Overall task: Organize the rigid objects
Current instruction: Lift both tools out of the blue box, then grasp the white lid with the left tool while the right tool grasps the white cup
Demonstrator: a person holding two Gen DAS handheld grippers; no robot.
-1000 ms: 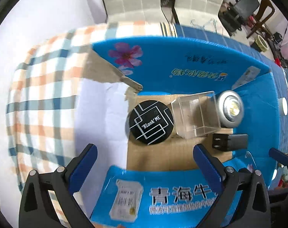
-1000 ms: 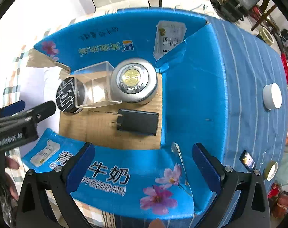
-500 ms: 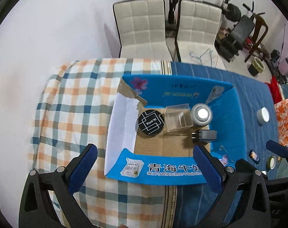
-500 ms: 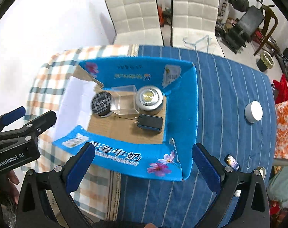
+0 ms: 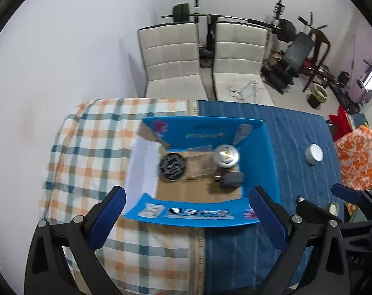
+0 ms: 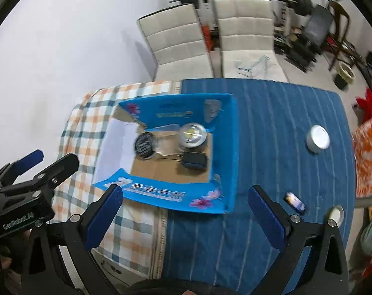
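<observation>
From the left wrist, the left gripper (image 5: 186,211) hangs wide open and empty above the blue carton (image 5: 271,152), which holds a black disc (image 5: 173,166), silver tin (image 5: 226,155) and charger (image 5: 232,179). From the right wrist, the right gripper (image 6: 184,211) is likewise spread and empty; the white-lidded tin (image 6: 318,139) sits well apart on the blue cloth (image 6: 271,113), so it should probably descend squarely over it before closing.

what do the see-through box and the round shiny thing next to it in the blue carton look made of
The see-through box looks like clear hard plastic, possibly acrylic: the brown carton floor shows through it. The round tin looks like polished metal with a bright glare on its lid, though the blur leaves that uncertain.
</observation>
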